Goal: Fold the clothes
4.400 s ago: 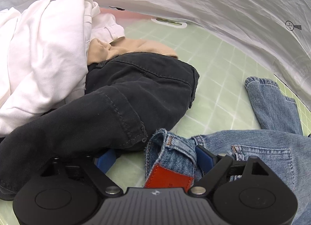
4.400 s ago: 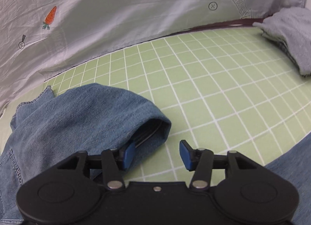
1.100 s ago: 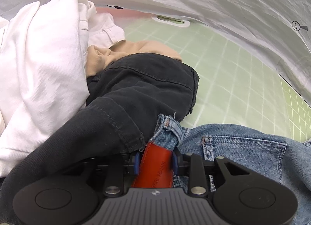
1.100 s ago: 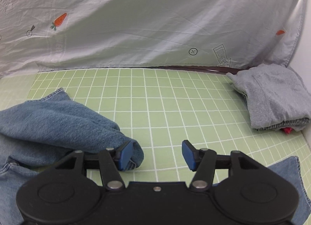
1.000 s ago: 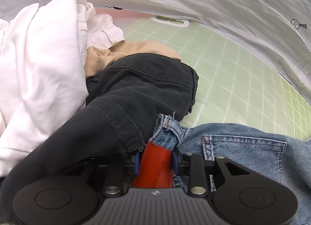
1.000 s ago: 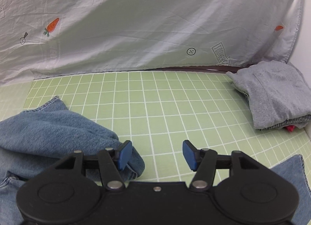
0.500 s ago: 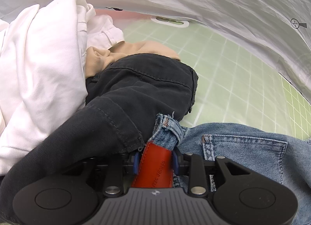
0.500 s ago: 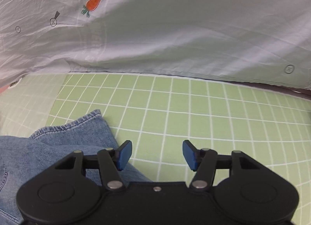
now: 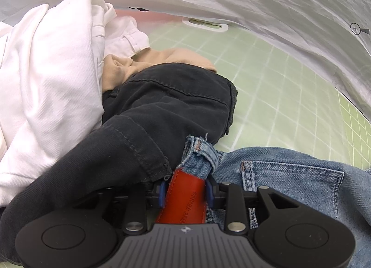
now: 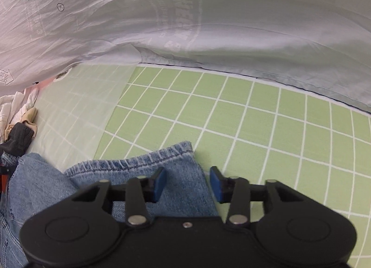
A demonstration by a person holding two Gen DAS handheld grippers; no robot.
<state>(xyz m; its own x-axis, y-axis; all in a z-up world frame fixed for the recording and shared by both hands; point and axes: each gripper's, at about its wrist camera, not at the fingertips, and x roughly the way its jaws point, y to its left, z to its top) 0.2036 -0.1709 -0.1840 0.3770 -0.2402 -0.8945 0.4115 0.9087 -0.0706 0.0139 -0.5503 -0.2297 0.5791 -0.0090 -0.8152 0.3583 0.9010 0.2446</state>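
Left grip: My left gripper (image 9: 185, 192) is clamped on the waistband of the blue jeans (image 9: 289, 182), its pads pressing either side of the red leather brand patch (image 9: 185, 198) at lower centre of the left wrist view.
Right grip: My right gripper (image 10: 187, 181) sits over the hemmed leg end of the blue jeans (image 10: 143, 166), lower centre of the right wrist view. Its jaws have just been closing, with denim between them, but a gap shows beside each pad, so I judge nothing gripped yet.
Jeans position: They lie on the green grid mat (image 10: 255, 117), waistband by the clothes pile, one leg end under my right gripper.
Risk, right side: The hem may be caught in one layer only or slip out, because the pads straddle the leg near its right edge instead of its middle.
Risk, left side: The black trousers (image 9: 162, 105) overlap the waistband; lifting could drag them, and the white garment (image 9: 46, 71) and beige garment (image 9: 120, 71) resting against them.
Risk, fold: Uneven hold at the two ends would skew the fold.
Hidden: The lower pad faces and the denim beneath them are masked by the gripper bodies.
Cut off: The jeans' middle lies outside both views.
Unclear: The printed white sheet (image 10: 208, 24) hides the mat's far edge.
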